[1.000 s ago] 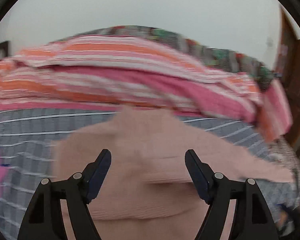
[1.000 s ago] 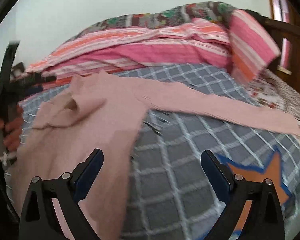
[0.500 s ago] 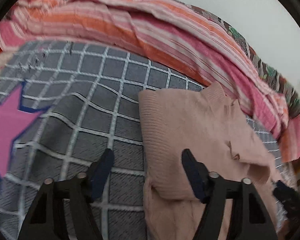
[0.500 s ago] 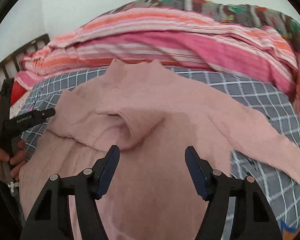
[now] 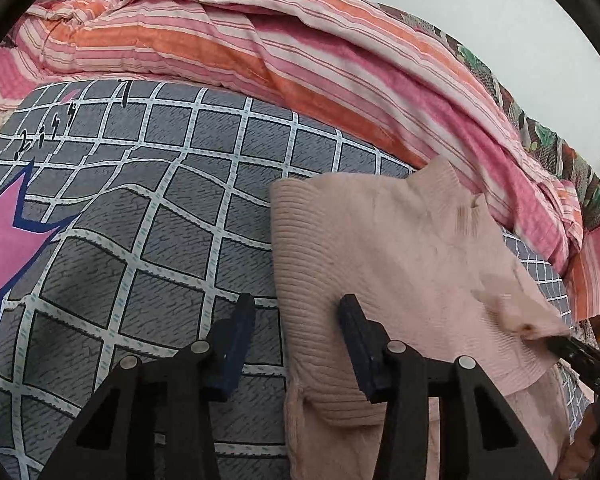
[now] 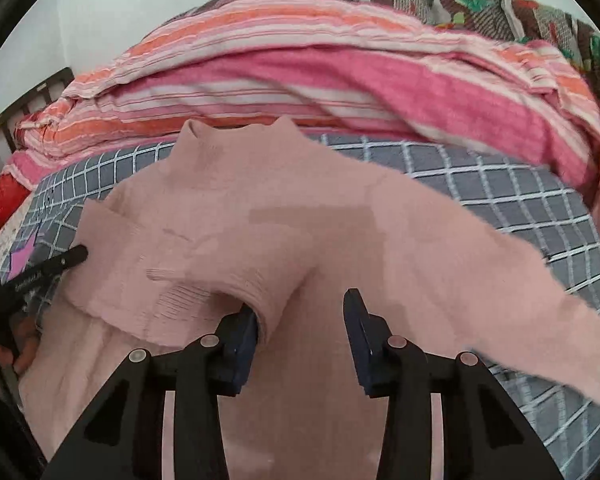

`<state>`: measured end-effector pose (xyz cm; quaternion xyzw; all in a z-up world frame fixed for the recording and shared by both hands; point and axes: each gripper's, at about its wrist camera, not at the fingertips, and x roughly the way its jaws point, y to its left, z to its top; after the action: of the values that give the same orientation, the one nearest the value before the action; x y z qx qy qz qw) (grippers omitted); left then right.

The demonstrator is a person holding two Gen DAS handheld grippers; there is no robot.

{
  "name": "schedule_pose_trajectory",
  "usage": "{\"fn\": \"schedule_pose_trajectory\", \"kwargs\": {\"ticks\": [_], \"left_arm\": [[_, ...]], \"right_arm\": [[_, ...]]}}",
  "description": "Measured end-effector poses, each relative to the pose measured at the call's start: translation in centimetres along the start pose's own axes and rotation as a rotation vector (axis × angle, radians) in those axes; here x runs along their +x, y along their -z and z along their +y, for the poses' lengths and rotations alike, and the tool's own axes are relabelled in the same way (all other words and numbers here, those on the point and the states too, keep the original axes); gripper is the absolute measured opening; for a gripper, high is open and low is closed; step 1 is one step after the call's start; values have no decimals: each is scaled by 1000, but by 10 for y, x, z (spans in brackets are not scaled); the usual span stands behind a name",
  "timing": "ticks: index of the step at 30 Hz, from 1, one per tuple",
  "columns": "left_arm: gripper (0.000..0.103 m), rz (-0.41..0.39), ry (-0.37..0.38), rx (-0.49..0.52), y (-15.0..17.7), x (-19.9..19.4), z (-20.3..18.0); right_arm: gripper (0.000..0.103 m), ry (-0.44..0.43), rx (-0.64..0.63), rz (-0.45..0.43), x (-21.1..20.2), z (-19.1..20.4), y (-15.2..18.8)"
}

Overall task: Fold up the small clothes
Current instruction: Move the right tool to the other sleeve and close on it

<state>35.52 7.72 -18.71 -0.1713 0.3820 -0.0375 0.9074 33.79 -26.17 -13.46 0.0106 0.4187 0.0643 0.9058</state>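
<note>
The pink knit sweater (image 6: 260, 216) lies spread on the bed, on its grey checked cover (image 5: 160, 240), collar toward the heaped striped quilt (image 5: 300, 60) at the far side of the bed. It looks light, soft and floppy, a ribbed knit that will sag, stretch and drag its loose parts along unless lifted from two points; it should not slip much between rubbery pads, and nothing about it is fragile. One sleeve is already folded across the chest, while the other sleeve (image 6: 500, 272) trails out flat toward the bed's right side. The left gripper (image 5: 296, 344) straddles the sweater's left folded edge, one finger on the bare cover and the other over the knit; its fingers are apart and closing, not yet pinching. The right gripper (image 6: 300, 332) sits over the body below the folded cuff, fingers apart and closing, the left one just beside or touching the cuff, with cloth lying under the gap but not visibly clamped. Good holds, by my judgement, are the doubled ribbed edge at the left side and the thick cuff or shoulder seam, where layers bunch. Open room lies on the cover to the left, near the pink star (image 5: 4, 248); the quilt crowds the collar end, so folds should travel toward the near edge.
</note>
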Motion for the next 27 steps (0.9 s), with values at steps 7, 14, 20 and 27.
{"fn": "schedule_pose_trajectory", "kwargs": {"ticks": [7, 14, 20, 27], "left_arm": [[43, 0, 11, -10, 0, 0, 2], [43, -5, 17, -13, 0, -1, 2], [43, -9, 14, -12, 1, -1, 2], [44, -4, 4, 2, -1, 1, -1]], "right_arm": [[41, 4, -18, 50, 10, -28, 14], [29, -37, 126, -38, 9, -57, 25], [13, -21, 207, -93, 3, -70, 29], [11, 58, 255, -83, 7, -75, 29]]}}
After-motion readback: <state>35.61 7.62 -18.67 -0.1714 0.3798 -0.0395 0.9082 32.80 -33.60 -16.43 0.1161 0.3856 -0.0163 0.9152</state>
